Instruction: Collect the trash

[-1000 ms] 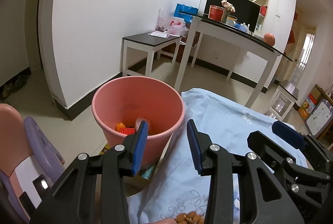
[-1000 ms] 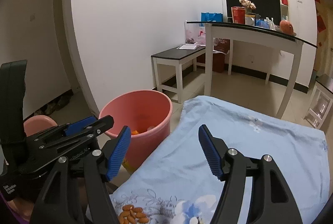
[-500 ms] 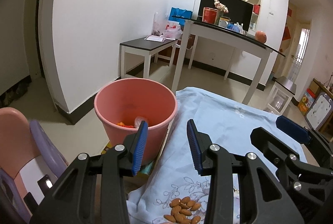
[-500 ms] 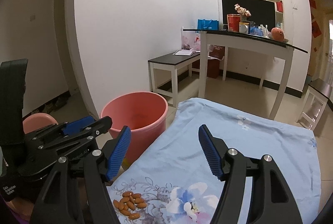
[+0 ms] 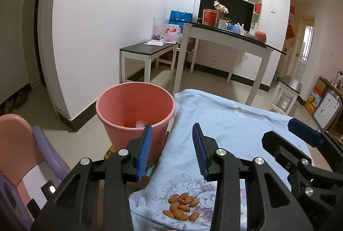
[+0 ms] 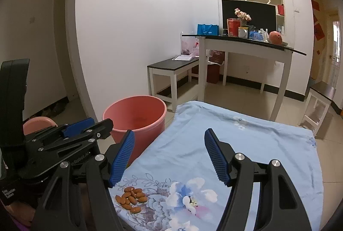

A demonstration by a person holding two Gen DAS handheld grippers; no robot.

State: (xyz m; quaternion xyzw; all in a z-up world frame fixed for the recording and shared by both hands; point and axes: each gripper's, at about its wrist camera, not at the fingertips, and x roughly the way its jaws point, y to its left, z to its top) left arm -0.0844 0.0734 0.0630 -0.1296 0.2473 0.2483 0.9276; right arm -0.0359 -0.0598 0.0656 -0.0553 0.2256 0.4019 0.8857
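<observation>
Left wrist view: the left tool (image 5: 171,149) stands released, nothing between its blue pads. A pile of almonds (image 5: 181,206) lies just below its tips on the light blue floral cloth (image 5: 231,123) covering the counter. The pink trash bucket (image 5: 135,115) stands ahead and left, off the cloth's edge, with some scraps inside.

Right wrist view: the right tool (image 6: 169,158) is likewise released and empty. The almonds (image 6: 131,198) lie below its left pad; the bucket (image 6: 137,117) is ahead-left, beyond the left tool (image 6: 85,126).
</observation>
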